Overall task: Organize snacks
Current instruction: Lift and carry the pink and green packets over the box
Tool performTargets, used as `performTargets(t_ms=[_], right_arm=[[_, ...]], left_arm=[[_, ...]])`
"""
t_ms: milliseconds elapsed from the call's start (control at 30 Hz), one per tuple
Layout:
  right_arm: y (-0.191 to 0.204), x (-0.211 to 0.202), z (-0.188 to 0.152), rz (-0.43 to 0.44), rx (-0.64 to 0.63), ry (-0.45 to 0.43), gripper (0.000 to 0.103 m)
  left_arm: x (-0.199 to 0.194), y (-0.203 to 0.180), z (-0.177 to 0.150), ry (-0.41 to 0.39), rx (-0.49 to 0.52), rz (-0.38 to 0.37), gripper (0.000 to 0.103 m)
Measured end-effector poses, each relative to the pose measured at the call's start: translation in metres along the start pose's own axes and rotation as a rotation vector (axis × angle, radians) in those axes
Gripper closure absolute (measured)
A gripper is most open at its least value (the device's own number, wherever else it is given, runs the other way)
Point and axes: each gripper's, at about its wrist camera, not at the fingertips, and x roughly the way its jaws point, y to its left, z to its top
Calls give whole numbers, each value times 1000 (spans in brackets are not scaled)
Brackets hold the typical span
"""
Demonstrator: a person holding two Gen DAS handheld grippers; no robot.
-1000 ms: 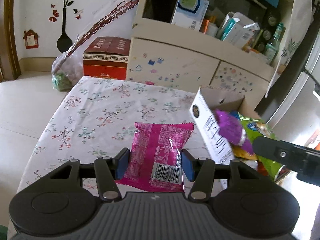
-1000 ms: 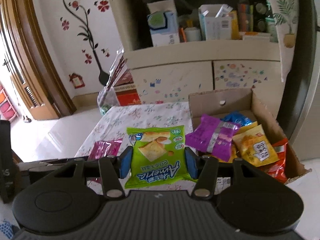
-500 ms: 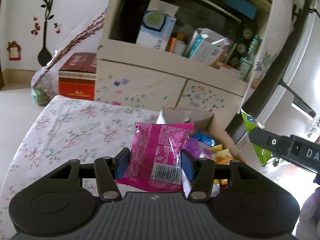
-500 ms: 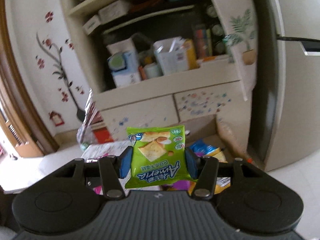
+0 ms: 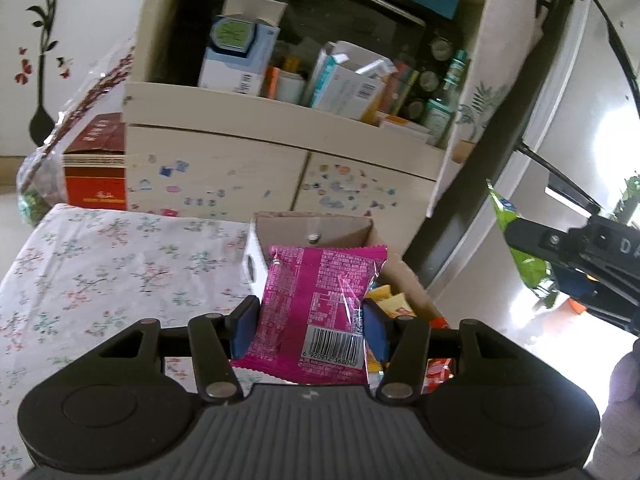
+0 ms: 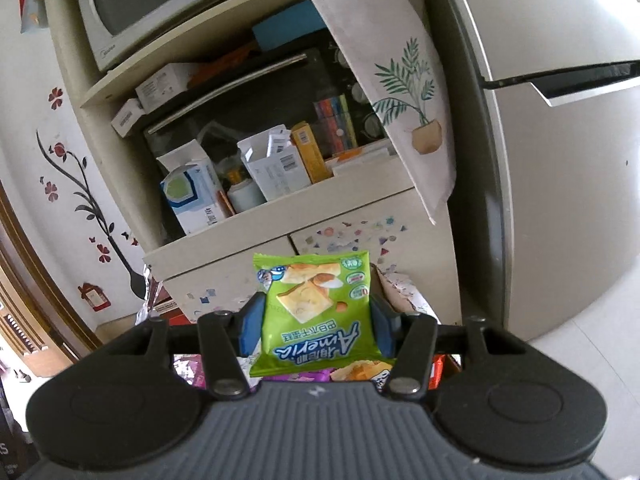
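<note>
**Two snack packets held above the snack box**

The left tongs (image 5: 308,330) were partly closed, their blue pads pressed against both sides of a pink snack packet (image 5: 320,304), barcode end nearest the camera; the packet stood upright, lifted clear of the bench (image 5: 100,272) with its floral cloth, and hung in front of the open cardboard box (image 5: 312,232) that sat at the bench's far right corner; yellow and red packets showed inside the box behind and below the pink one. At the right edge of the left wrist view the right tongs (image 6: 316,322) appeared from the side with a strip of green wrapper in them.

In the right wrist view those tongs were likewise partly closed, gripping a green biscuit packet (image 6: 316,312) by its two sides, print upside down to the camera; purple, yellow and red packets lay just beneath it, and part of the box's torn rim showed just right of the packet; beyond stood a cream cabinet (image 6: 352,216) with cluttered shelves, a microwave (image 6: 160,4) on top, and a fridge (image 6: 560,184) to the right.
</note>
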Motion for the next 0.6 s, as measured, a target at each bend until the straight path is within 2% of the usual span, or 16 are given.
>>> performTargets(t_ms=[267, 600], right_arm=[[-20, 20, 2, -8, 74, 35, 48], [-31, 50, 3, -33, 90, 95, 48]], left_arm=[[23, -22, -8, 44, 40, -59, 43], [51, -38, -9, 89, 74, -58, 43]])
